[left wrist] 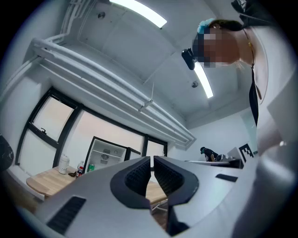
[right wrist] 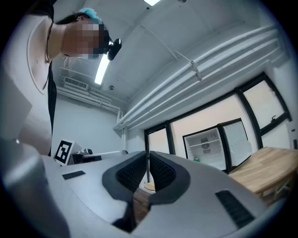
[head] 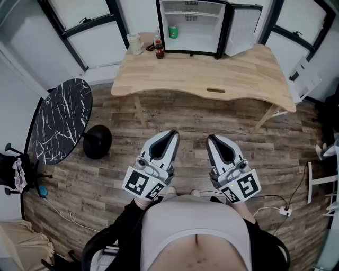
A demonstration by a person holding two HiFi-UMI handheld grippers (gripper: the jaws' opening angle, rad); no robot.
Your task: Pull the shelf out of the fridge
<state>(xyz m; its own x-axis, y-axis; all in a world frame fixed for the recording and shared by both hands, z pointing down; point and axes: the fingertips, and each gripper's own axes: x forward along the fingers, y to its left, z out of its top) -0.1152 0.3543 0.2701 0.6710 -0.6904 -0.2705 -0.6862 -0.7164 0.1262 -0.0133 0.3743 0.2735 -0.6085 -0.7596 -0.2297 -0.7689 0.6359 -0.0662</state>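
Shelf (head: 204, 14) is seen high inside the open fridge (head: 201, 39) at the far edge of the table (head: 212, 74), straight ahead and well apart from left gripper (head: 170, 135) and right gripper (head: 212, 139), both pressed together, empty.

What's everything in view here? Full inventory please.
mini fridge: 1, white inside, black frame, door open, on desk
shelf: 1, white, high inside fridge
can: 1, green, inside fridge, left side
bottle: 1, dark, red label, on desk left of fridge
cup: 1, white, desk's far-left corner
desk: 1, light wood, ahead
round table: 1, black marble, left
left tongs: 1, grey, shut, empty
right tongs: 1, grey, shut, empty
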